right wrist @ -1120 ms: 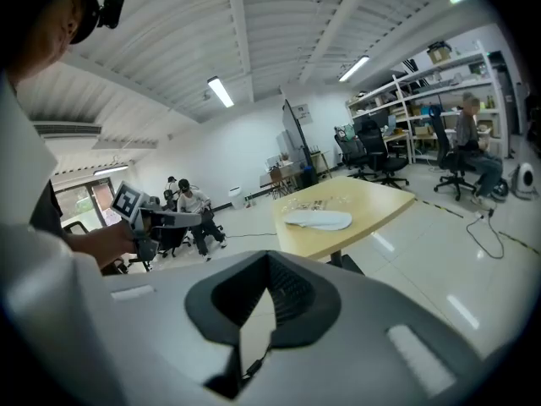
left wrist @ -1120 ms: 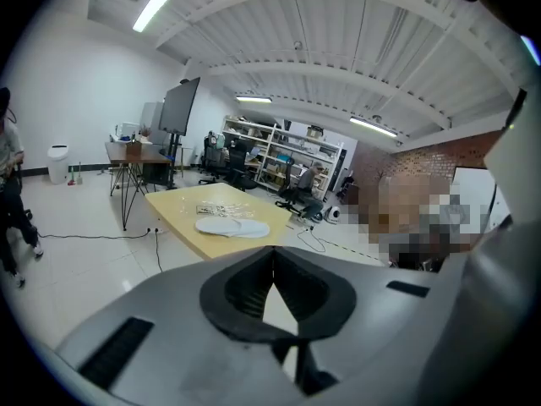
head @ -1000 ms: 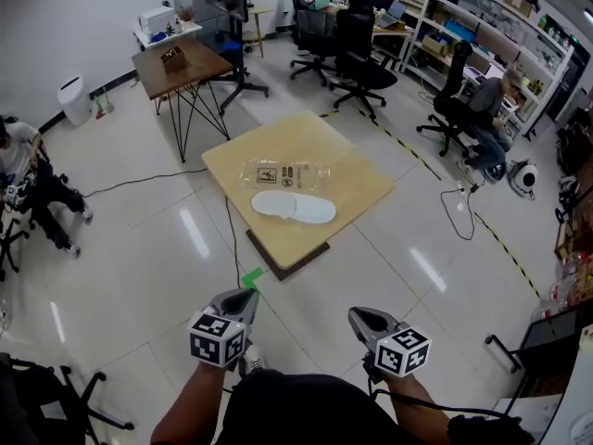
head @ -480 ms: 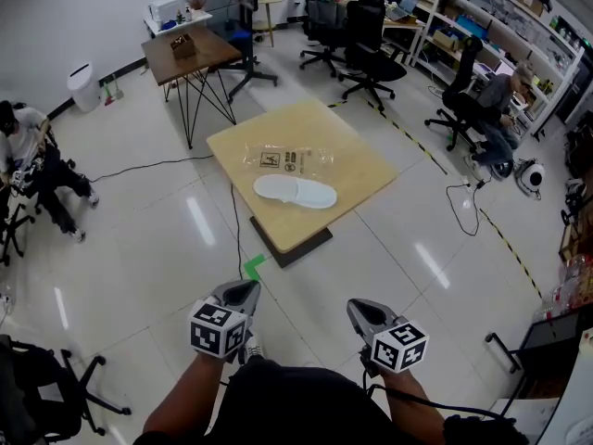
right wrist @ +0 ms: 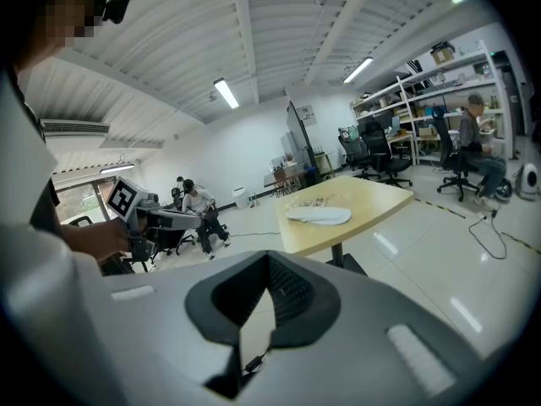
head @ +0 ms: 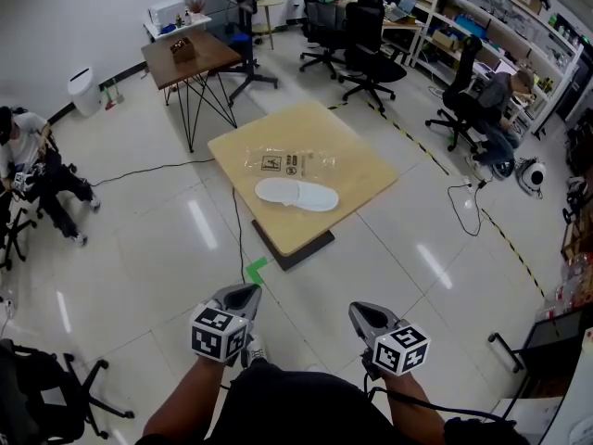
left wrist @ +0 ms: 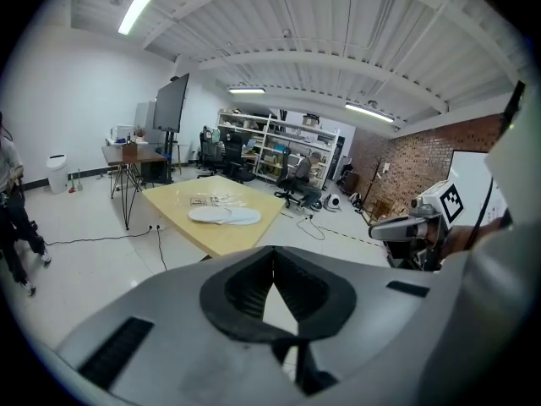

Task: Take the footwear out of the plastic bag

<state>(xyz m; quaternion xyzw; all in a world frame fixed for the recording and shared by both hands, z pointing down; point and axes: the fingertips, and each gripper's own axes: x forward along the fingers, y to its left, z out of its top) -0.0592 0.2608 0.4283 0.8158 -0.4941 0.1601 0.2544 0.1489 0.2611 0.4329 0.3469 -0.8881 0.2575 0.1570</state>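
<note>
A pair of white slippers [head: 296,195] lies on a light wooden table [head: 361,170], bare, just in front of a clear plastic bag [head: 287,162] with printed labels. Both show small in the left gripper view, slippers [left wrist: 224,216] and bag [left wrist: 215,200], and in the right gripper view, slippers [right wrist: 319,216]. My left gripper [head: 243,297] and right gripper [head: 363,315] are shut and empty, held low near my body, well short of the table.
A dark wooden table [head: 190,58] stands at the back left. Office chairs [head: 366,35] and shelves [head: 482,26] line the back right, with a seated person [head: 500,109]. Another person [head: 28,170] sits at the left. A cable [head: 236,235] runs across the glossy floor.
The view has shifted slightly, so the table sits a little lower and nearer. Both grippers stay shut and hold their places.
</note>
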